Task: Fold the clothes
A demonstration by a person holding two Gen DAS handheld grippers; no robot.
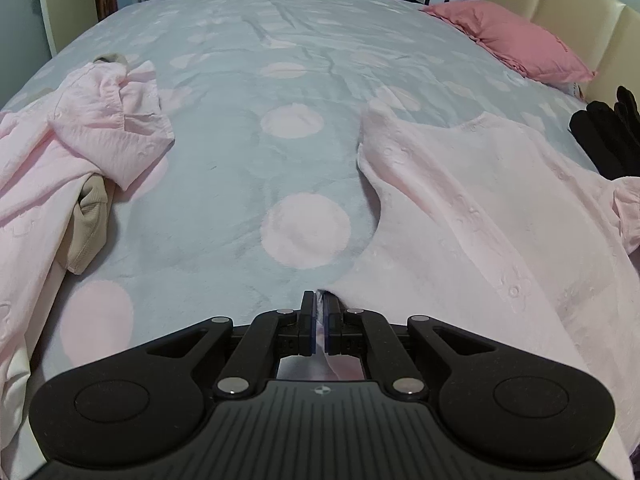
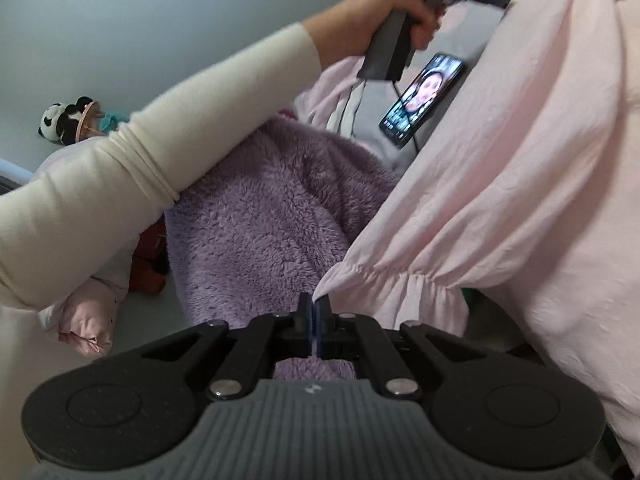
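Between my left gripper's [image 1: 319, 300] pads, an edge of the pale pink garment [image 1: 480, 208] is pinched tight. From that point the garment spreads ahead and to the right over the grey bedspread with pink dots [image 1: 248, 80]. Ahead to the left lies a crumpled pink heap of clothes [image 1: 80, 144] with a beige piece [image 1: 90, 220] tucked in it. Far right rests a pink pillow [image 1: 516, 40]. My right gripper [image 2: 316, 304] is likewise clamped, on the garment's gathered cuff [image 2: 400, 280]. Beyond it sit a fuzzy purple blanket [image 2: 264, 224], a lit phone [image 2: 424, 98], and my cream sleeve [image 2: 168, 148].
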